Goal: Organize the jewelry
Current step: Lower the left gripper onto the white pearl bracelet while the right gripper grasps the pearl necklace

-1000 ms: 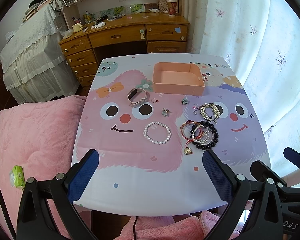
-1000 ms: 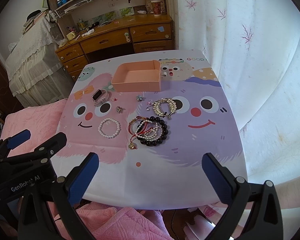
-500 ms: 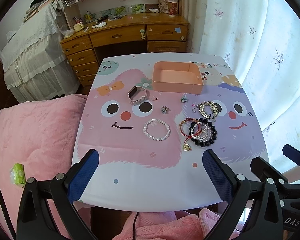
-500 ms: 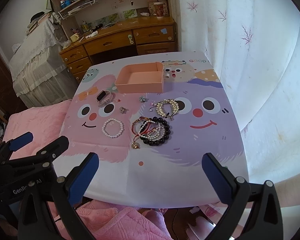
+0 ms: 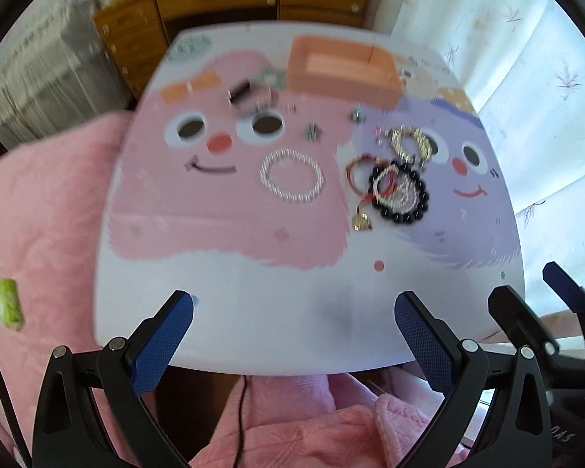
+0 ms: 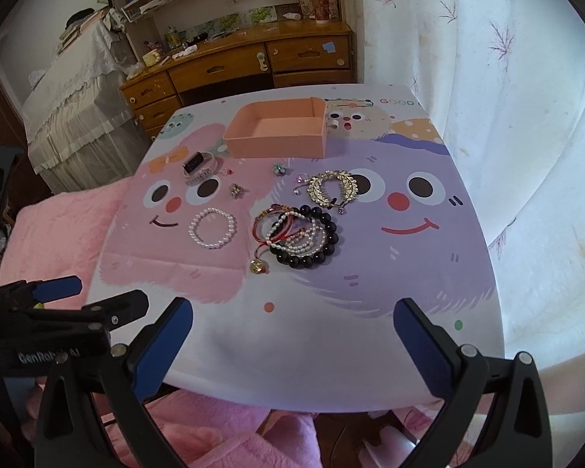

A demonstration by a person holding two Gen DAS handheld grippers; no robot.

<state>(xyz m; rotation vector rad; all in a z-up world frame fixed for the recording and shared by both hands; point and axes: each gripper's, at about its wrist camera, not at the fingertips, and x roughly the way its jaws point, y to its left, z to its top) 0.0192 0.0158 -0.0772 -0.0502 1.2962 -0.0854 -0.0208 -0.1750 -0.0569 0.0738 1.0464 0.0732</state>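
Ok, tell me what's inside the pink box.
The pink box looks empty: bare floor and inner walls show. Its near wall hides the front strip of the floor, so something small could lie there.

Right hand-held gripper (image 6: 292, 316) spread wide, empty, above near edge of tabletop (image 6: 312, 347). Pink box (image 6: 277, 144) at far side; pearl bracelet (image 6: 213, 229) lies apart, left of tangled bracelet pile (image 6: 300, 234). Left hand-held gripper (image 6: 93, 296) at lower left.

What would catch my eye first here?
Probably the cartoon-monster table cover, with jewelry scattered across its middle: a white pearl bracelet beside a tangled pile of bracelets. Behind them sits an empty peach box.
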